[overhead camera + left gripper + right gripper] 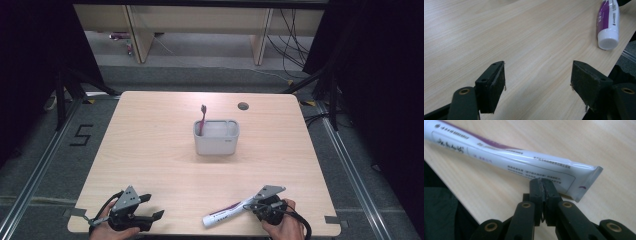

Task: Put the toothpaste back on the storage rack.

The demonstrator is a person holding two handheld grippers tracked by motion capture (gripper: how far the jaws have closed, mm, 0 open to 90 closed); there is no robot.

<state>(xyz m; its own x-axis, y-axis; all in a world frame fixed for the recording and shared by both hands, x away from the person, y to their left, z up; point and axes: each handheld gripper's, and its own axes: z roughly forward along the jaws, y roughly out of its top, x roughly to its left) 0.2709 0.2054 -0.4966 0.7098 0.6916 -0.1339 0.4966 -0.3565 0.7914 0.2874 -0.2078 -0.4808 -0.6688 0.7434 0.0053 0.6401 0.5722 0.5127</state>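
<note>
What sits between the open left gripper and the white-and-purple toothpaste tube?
Nothing: the left gripper view shows bare light wood tabletop from the left gripper to the white-and-purple toothpaste tube.

A black figure "5" (81,135) is marked on the grey floor just left of the pale wooden surface (150,150). The white and purple plastic toothpaste tube (506,160) lying on that surface carries lines of small print, too blurred and small to read.

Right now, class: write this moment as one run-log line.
right tongs: shut on toothpaste tube | left tongs: open | toothbrush: in holder
</note>
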